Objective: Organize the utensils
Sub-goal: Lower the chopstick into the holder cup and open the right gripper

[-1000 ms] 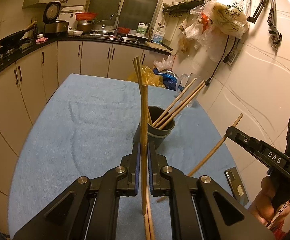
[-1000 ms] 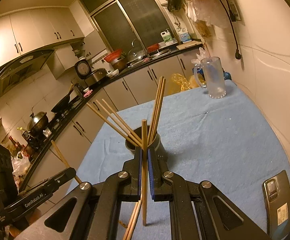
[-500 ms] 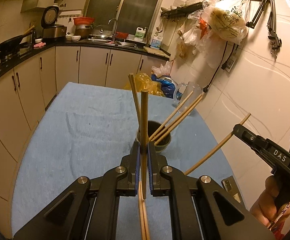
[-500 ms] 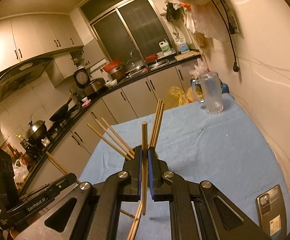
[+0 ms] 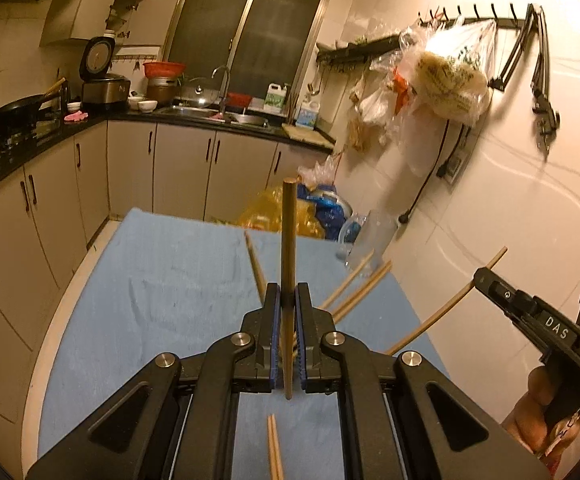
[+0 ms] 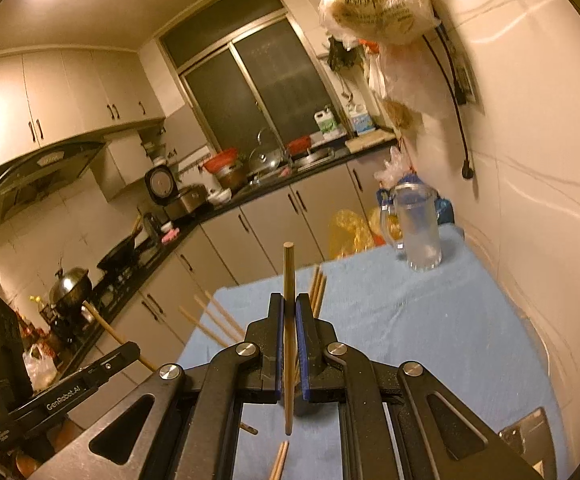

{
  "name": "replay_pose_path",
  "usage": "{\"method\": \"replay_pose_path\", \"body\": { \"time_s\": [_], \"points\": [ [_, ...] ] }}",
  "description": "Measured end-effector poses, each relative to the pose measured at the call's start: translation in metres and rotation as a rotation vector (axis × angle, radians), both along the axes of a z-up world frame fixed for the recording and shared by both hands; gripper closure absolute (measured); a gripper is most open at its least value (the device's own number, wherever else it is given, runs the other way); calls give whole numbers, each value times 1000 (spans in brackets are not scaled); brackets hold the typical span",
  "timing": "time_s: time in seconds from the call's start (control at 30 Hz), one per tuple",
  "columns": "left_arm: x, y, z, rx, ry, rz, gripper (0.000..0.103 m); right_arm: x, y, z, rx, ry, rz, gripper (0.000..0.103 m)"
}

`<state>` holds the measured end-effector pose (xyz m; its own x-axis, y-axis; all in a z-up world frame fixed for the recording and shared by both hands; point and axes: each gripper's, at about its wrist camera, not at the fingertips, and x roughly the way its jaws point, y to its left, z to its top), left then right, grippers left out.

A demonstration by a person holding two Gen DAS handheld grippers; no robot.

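While several thin wooden chopsticks (image 5: 356,286) already lean together ahead of me, two more (image 5: 274,450) lie loose on the blue-clothed tabletop (image 5: 149,300). My left fingers (image 5: 288,292) pinch one brown chopstick (image 5: 288,248) upright; my right fingers (image 6: 289,304) clamp another (image 6: 288,280), both awaiting stowing.

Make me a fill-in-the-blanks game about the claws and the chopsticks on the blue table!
1. Each claw, left claw and right claw, is shut on one ____.
2. The cloth covering the table is the colour ____.
3. The clear mug stands at the table's far end, near the ____.
4. The chopstick in the left claw stands nearly ____.

Missing words: chopstick; blue; wall; upright
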<state>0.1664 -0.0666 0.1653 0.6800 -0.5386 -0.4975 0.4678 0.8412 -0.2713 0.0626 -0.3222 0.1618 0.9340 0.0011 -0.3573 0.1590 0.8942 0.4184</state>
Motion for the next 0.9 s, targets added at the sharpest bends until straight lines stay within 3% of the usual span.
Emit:
{"method": "replay_pose_path", "body": {
  "time_s": [0.33, 0.9],
  "points": [
    [36, -17, 23, -39, -27, 23, 96, 33, -6, 24, -4, -34, -36, 96],
    [70, -36, -36, 20, 81, 25, 96, 81, -6, -25, -18, 92, -30, 96]
  ]
}}
